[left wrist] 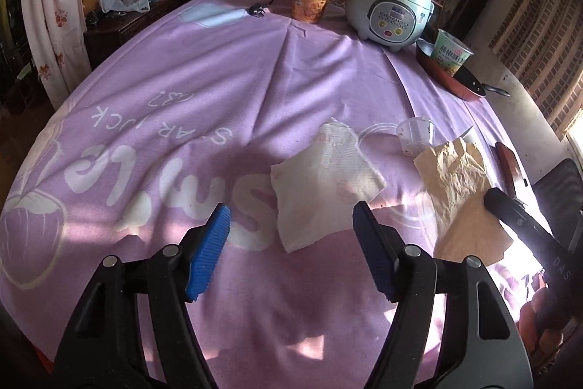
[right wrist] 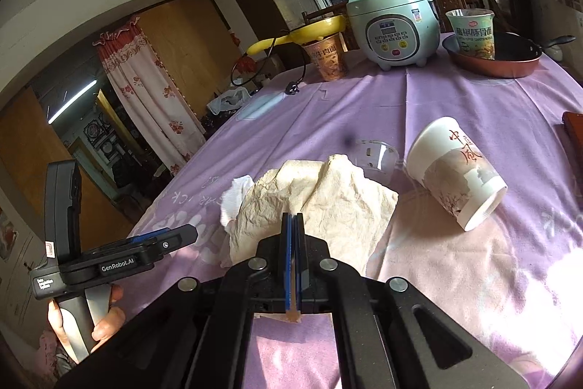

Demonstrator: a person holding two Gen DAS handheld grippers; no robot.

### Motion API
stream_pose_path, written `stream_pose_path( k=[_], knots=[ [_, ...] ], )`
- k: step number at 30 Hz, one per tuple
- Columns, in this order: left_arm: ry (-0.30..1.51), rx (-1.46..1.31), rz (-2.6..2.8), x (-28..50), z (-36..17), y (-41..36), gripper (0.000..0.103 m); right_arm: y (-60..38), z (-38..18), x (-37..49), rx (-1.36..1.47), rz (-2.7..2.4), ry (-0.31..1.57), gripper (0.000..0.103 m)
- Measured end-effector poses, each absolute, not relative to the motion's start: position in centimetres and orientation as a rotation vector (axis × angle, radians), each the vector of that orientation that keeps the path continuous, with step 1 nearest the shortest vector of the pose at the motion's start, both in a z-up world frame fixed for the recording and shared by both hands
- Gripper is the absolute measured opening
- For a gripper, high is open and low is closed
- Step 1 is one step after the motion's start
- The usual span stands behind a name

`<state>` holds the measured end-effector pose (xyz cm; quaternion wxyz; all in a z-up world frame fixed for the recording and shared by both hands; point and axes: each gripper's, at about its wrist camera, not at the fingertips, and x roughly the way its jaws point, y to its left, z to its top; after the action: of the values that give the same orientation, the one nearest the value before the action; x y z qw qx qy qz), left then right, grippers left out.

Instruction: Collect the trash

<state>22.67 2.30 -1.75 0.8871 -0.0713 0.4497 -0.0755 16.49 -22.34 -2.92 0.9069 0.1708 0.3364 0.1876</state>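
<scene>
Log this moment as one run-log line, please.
task: collect trash | left claw: open, empty, above white napkin | right claw: shut on brown paper | paper cup: lying on tablecloth

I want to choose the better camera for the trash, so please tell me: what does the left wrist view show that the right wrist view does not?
Only the left wrist view shows the white napkin nearly whole, lying flat between the open left gripper fingers.

Only the right wrist view shows the tipped paper cup in full, and the right gripper shut on the brown paper.

Both show the brown paper, the clear plastic cup, the rice cooker, two noodle cups and the purple tablecloth.
</scene>
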Motion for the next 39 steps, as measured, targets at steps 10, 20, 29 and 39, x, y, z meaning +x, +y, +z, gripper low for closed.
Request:
stream_pose_path(
  k=[10, 20, 29, 39],
  knots=[
    [1.02, -0.118, -0.117, 28.2, -4.6, -1.1, 0.071, -24.6, -5.1, 17.1, 0.452, 0.394, 0.727, 0.002],
    [1.043, -0.143, -0.155, 28.6, -5.6, -1.1, 0.019, -24.9, -5.0, 17.1, 0.472, 0.398, 0.715, 0.003],
    [0.93, -0.179, -0.149, 23.7, -0.5, 2.6, 0.014, -24.4, -4.4, 16.7, 0.465, 0.435, 0.685, 0.002],
    [0.809, -0.266, 0.068, 11.2, 3.8, 16.7, 0.014, -19.2, -1.8, 14.4, 0.434, 0.585, 0.672, 0.002]
  ],
)
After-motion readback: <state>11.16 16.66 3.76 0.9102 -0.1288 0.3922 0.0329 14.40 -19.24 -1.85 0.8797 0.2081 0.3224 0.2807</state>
